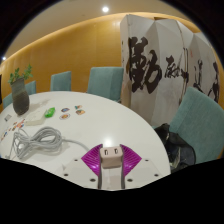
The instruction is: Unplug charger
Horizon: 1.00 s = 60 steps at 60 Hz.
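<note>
While the gripper (pixel 110 165) clenches the white charger (pixel 110 154) between its purple pads (pixel 94 158) at six o'clock, its grey cable (pixel 38 142) lies coiled on the white table (pixel 100 115) toward nine o'clock.

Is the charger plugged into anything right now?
Out. The charger sits between the claw fingers, prongs bare, with no socket around it.

White round table (pixel 110 118) mid-frame, teal chairs (pixel 104 81) behind it, calligraphy screen (pixel 170 68) upper right, potted plant (pixel 20 76) far left.
</note>
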### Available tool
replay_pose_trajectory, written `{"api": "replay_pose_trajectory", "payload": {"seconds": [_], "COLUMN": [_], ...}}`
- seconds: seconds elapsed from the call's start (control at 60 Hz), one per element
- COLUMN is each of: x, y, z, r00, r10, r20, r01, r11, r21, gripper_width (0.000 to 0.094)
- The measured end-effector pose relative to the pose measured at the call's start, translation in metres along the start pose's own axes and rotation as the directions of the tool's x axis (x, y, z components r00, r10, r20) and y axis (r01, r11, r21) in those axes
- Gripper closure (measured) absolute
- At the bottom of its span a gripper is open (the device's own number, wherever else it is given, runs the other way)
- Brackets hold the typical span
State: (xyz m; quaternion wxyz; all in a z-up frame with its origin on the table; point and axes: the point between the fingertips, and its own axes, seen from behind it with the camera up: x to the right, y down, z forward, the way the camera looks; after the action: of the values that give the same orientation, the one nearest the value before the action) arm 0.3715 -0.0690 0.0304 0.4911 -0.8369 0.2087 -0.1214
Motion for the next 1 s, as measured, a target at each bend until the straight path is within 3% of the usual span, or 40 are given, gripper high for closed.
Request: {"api": "replay_pose_trajectory", "payload": {"seconds": [0.233,0.417,0.733,0.85,1.0], "x": [0.000,0.004,-0.027,-0.042,-0.049], "y": [0.017,0.002,0.006,0.022,0.042], "z": [0.012,-0.021,-0.165,-0.218,-0.265], "r00": [1.000,0.999,0.991,0.992,0.989], "r10": [0.012,-0.037,-0.132,-0.127,-0.149], "r20": [0.023,-0.023,-0.025,0.014,0.004], "r01": [-0.011,0.038,0.134,0.123,0.147], "r11": [0.999,0.999,0.982,0.982,0.977], "r21": [-0.049,0.014,0.130,0.143,0.154], "gripper_width": [0.0531,0.0049,0.0063,0.0066,0.0068]}}
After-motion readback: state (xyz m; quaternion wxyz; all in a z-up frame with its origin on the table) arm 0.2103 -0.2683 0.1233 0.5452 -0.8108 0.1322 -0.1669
